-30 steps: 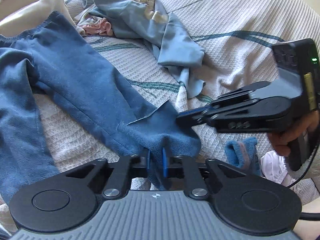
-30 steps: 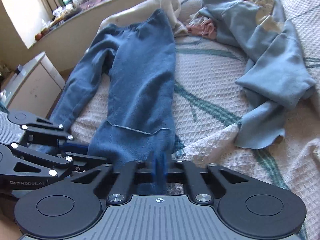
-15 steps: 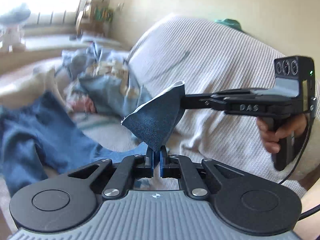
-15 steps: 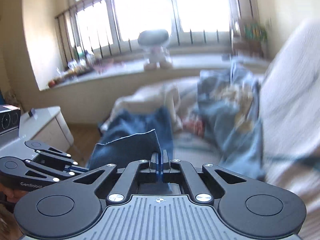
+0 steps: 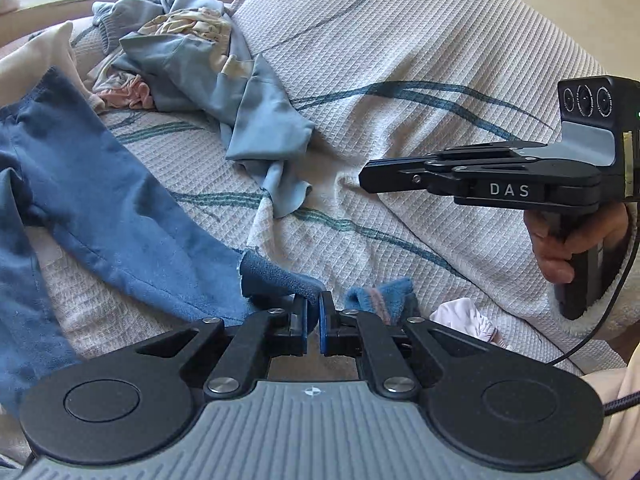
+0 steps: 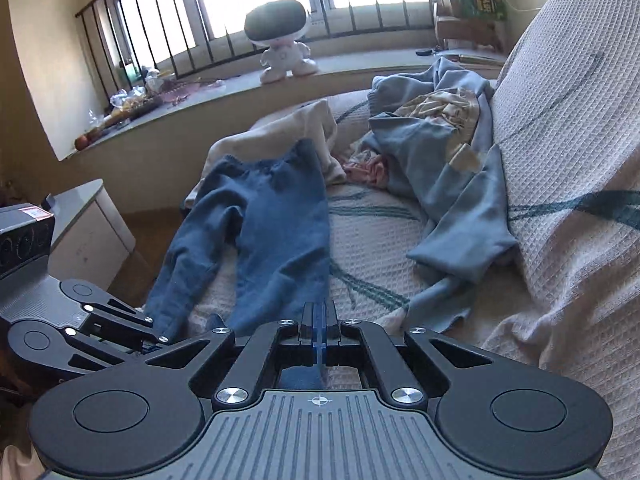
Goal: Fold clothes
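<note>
Dark blue pants (image 5: 100,208) lie spread on the bed, waistband at the far end (image 6: 276,216). One leg's cuff (image 5: 276,280) is curled over right at my left gripper (image 5: 313,312), which sits low on the bed, shut on that cuff's edge. From the right wrist view the left gripper (image 6: 154,330) shows at the lower left beside the pants' legs. My right gripper (image 5: 362,178) hovers above the bed to the right, held by a hand (image 5: 568,240), shut with no cloth in it. Its closed fingertips (image 6: 319,320) point toward the pants.
A light blue sweatshirt heap (image 5: 208,76) lies further up the white waffle bedcover (image 5: 420,60), with pink cloth (image 5: 132,96) beside it. A small blue sock (image 5: 380,296) and pale pink cloth (image 5: 468,320) lie near my left gripper. A cabinet (image 6: 84,232) stands left of the bed.
Half a second ago both grippers held the cuff up in the air. Now the cuff is back down on the bed; the right gripper has let go and moved off right.
</note>
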The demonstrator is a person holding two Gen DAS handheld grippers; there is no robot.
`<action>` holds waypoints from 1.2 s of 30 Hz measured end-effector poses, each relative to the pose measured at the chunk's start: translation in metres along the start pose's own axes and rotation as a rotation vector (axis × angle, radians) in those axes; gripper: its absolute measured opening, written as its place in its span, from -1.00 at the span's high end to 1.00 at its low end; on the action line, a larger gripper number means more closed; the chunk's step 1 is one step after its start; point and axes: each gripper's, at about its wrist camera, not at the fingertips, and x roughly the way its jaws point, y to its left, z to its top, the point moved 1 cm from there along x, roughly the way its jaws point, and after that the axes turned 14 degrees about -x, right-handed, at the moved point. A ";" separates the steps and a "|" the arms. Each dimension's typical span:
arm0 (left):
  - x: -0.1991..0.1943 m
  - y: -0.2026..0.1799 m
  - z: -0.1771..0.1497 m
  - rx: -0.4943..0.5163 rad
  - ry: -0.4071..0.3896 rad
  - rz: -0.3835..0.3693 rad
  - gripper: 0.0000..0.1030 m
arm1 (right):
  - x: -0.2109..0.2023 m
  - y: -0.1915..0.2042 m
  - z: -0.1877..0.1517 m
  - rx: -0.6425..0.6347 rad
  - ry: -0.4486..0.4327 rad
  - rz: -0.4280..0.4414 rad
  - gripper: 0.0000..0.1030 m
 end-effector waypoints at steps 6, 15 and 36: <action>0.000 0.004 -0.004 -0.025 -0.012 0.003 0.90 | -0.001 -0.001 0.005 -0.010 -0.020 -0.003 0.96; -0.001 0.003 -0.007 -0.029 -0.011 -0.002 0.90 | 0.002 0.001 0.002 -0.006 -0.007 -0.001 0.96; 0.003 0.011 -0.021 -0.099 -0.008 0.023 0.90 | 0.022 0.004 -0.012 0.035 0.037 0.037 0.96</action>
